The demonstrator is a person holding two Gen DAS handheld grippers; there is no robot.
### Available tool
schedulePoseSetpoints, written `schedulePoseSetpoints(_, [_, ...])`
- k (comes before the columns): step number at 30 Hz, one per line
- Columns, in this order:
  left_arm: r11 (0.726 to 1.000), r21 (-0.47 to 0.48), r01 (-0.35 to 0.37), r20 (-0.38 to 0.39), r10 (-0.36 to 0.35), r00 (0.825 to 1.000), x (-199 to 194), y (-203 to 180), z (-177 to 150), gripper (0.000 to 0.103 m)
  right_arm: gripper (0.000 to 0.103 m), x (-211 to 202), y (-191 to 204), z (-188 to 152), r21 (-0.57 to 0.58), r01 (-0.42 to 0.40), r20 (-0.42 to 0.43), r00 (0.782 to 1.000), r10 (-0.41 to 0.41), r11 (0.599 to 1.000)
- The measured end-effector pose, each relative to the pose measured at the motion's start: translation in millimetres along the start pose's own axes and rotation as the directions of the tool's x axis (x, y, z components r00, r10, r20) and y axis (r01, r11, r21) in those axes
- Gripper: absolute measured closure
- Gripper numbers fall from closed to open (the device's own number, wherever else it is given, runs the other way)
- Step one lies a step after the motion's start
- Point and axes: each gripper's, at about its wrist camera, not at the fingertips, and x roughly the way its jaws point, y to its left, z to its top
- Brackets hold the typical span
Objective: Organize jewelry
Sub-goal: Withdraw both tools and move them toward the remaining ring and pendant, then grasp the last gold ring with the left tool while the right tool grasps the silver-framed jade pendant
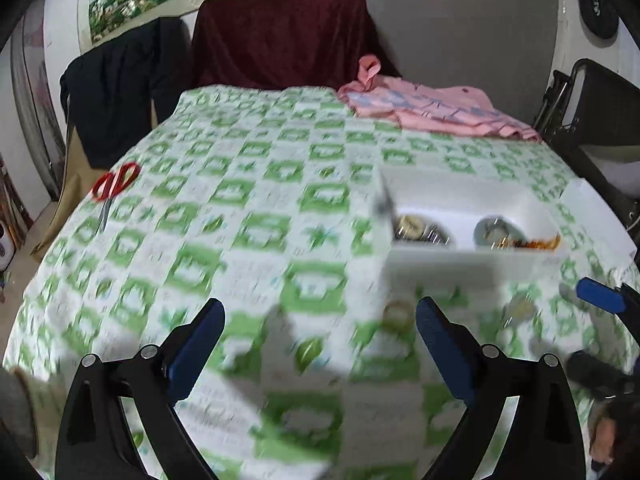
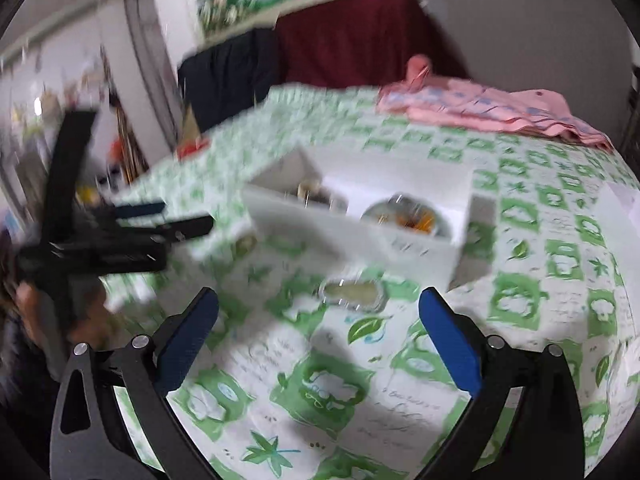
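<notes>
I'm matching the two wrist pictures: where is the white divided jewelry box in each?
Left wrist view: the white divided jewelry box sits right of centre, beyond the right fingertip.
Right wrist view: the same box sits near the centre, above the open fingers.
Shared landmark: the pink folded cloth behind the box, at the far table edge.

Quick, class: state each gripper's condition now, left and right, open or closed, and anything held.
Left gripper: open, blue-padded fingers wide apart, holding nothing, above the green-and-white patterned tablecloth.
Right gripper: open, holding nothing; a small silver-rimmed bracelet lies ahead, untouched.
</notes>
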Motion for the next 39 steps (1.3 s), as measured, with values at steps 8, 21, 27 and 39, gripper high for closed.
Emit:
schedulePoseSetpoints(8, [0.999, -0.040, 0.012, -0.037, -0.014, 0.999, 4.2, 10.7, -2.4, 0.008, 0.019, 24.3, 14.6, 12.8, -0.127, 0.012, -0.046, 0.999, -0.018, 0.992])
schedulePoseSetpoints(21, [0.998, -0.045, 0.031, -0.042, -0.033, 0.999, 5.2, 10.5, -1.4, 0.008, 0.028, 9.9, 21.1, -12.5, -0.050, -0.250, -0.182, 0.954, 0.238, 0.967])
schedulePoseSetpoints(27, [1.000, -0.019, 0.023, -0.046, -0.024, 0.999, 6.0, 4.7, -2.1, 0.008, 0.035, 1.9, 19.2, -9.5, -0.081, -0.082, -0.100, 0.992, 0.074, 0.993])
schedulePoseSetpoints(39, [0.998, 0.043, 0.034, -0.038, -0.033, 0.999, 5.0, -8.1, -5.3, 0.009, 0.049, 15.4, -2.8, -5.9, -0.028, 0.059, -0.114, 0.992, -0.062, 0.998])
